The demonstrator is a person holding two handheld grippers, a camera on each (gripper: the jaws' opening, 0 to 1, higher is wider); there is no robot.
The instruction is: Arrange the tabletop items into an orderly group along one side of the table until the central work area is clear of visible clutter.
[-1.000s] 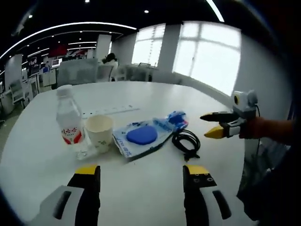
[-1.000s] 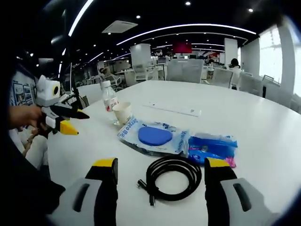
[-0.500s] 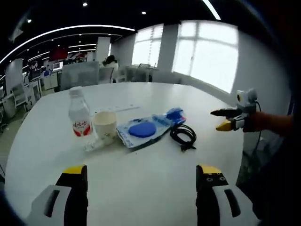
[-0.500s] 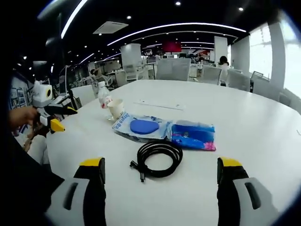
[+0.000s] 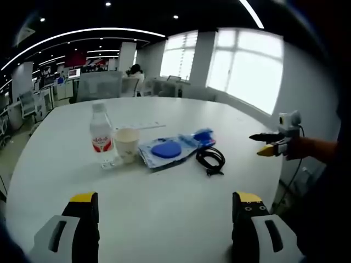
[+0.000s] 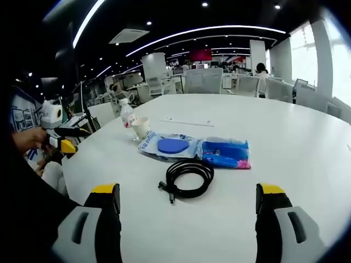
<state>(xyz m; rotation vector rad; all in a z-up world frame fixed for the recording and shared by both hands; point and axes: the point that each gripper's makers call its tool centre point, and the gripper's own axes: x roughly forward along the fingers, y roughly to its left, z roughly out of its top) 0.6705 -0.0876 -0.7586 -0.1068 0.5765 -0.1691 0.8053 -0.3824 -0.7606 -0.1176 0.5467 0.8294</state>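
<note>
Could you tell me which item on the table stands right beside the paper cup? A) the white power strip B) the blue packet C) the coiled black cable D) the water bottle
D: in the left gripper view the water bottle stands upright right next to the paper cup, while the coiled black cable lies apart, beyond the clear bag with the blue pad.

Open-plan office: desks and chairs (image 6: 205, 80), ceiling strip lights (image 6: 219, 30).
</note>
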